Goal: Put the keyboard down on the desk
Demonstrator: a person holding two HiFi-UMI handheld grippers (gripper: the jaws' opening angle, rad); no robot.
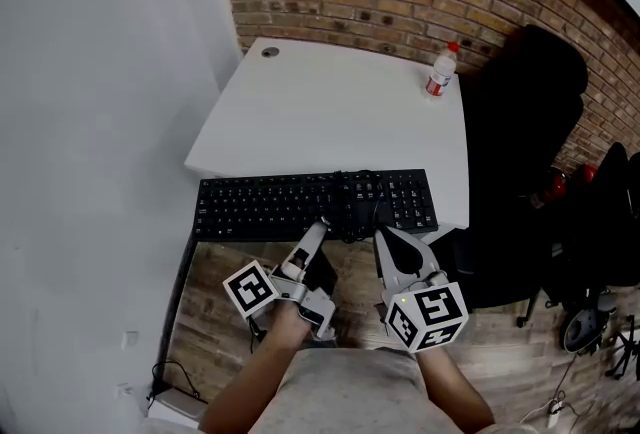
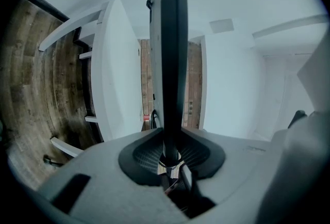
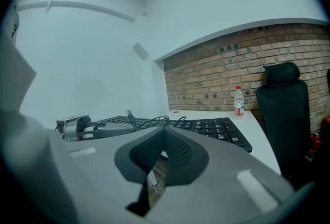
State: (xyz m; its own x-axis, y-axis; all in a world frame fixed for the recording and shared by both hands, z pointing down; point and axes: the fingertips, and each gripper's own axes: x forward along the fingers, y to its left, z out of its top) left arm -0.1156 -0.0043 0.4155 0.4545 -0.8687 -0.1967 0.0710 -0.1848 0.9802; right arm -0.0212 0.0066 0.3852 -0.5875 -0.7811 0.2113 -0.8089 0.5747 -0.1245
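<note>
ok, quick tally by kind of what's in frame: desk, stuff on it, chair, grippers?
desk: 1
keyboard: 1
bottle: 1
office chair: 1
grippers: 2 (left gripper, right gripper)
Total: 6

One keyboard (image 1: 315, 204), one desk (image 1: 330, 112), one bottle (image 1: 440, 72), one office chair (image 1: 525, 112)

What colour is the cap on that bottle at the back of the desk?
Red. The cap of the bottle shows best in the head view.
</note>
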